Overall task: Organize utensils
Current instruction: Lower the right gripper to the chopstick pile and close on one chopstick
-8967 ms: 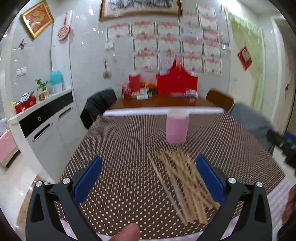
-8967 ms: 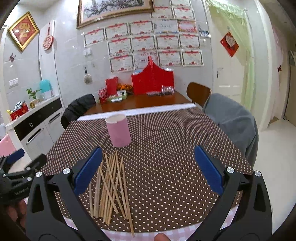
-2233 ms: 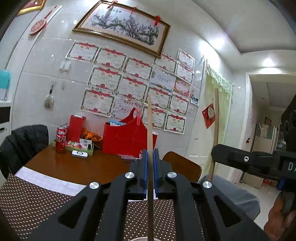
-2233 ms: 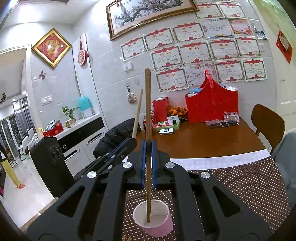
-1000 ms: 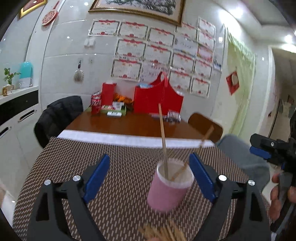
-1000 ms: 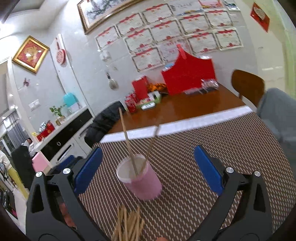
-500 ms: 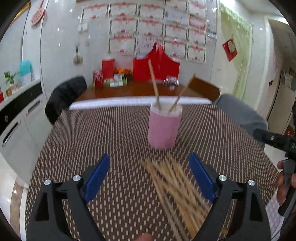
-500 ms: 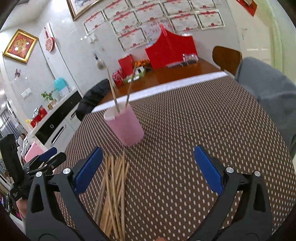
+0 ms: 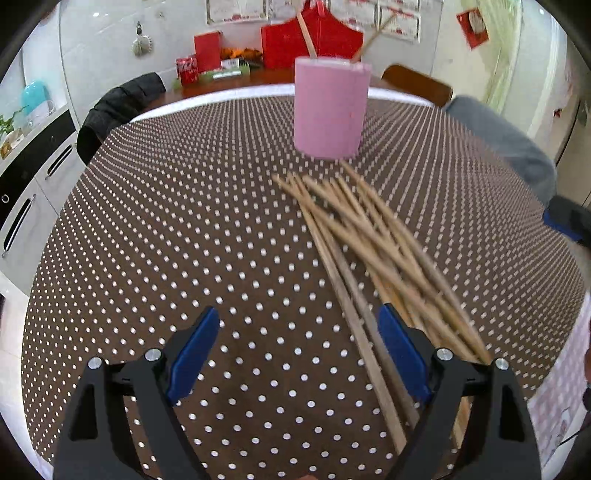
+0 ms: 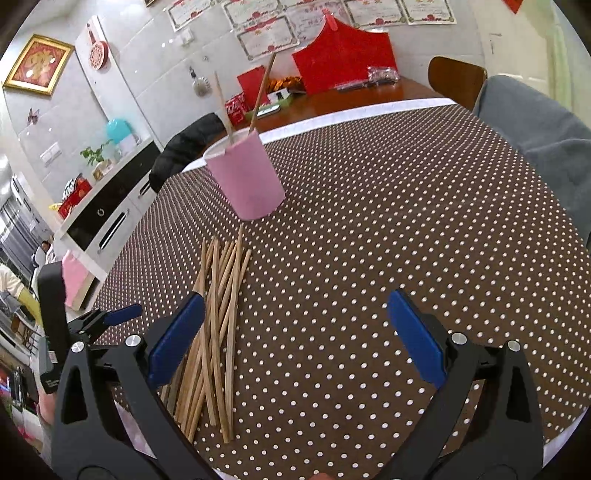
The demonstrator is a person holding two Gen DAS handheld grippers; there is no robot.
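Here, in the left wrist view, the left gripper (image 9: 293, 350) is seen low over the polka-dot bench (image 9: 166, 229), its blue fingers (image 9: 192, 350) spread wide and nothing held between them. The pile of chopsticks (image 9: 369, 243) is fanned out just ahead and to the right, its near ends passing beside the right-hand finger. The pink cup (image 9: 330, 107) stands upright beyond the pile, well apart from the gripper, with two chopsticks (image 9: 306, 35) leaned against its rim. The low, released pose is judged to be set for another pick from the pile.

In the right wrist view, the right gripper (image 10: 295, 336) is likewise shown released and empty above the bench (image 10: 388, 229). The pile of chopsticks (image 10: 214, 321) lies to its left, partly hidden behind the left-hand finger (image 10: 177, 339), and the pink cup (image 10: 245, 177) appears tilted by the lens, the two chopsticks (image 10: 258, 96) standing in it. The left gripper (image 10: 107, 319) is glimpsed at the left edge.

Against the views from half a second ago, both grippers have been lowered toward the pile and the cup has receded; since nine seconds ago, two chopsticks have been moved from pile to cup.
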